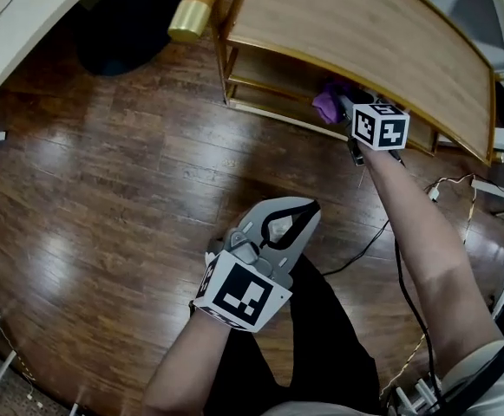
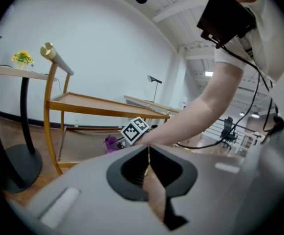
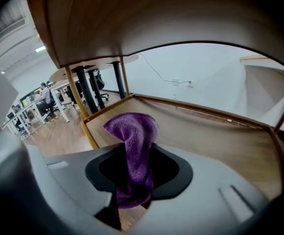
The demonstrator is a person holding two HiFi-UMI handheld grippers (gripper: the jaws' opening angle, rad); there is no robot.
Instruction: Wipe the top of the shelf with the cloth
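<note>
A purple cloth [image 3: 132, 151] is pinched between the jaws of my right gripper [image 3: 134, 173], which is shut on it. That gripper [image 1: 356, 115] reaches under the wooden shelf's top board [image 1: 356, 33], over the lower board [image 3: 200, 136]. The cloth [image 1: 327, 104] bunches at the lower shelf's front edge; the left gripper view shows the cloth [image 2: 111, 143] as a small purple lump. My left gripper [image 1: 299, 211] hangs over the floor, away from the shelf, jaws shut with nothing between them [image 2: 148, 168].
The shelf has gold-coloured posts [image 2: 48, 116] and a brass-capped handle [image 1: 191, 16]. A dark round table base [image 1: 121, 24] stands left of it. Cables [image 1: 412, 310] trail across the dark wood floor [image 1: 104, 189]. White desk edges [image 1: 26, 16] border the left.
</note>
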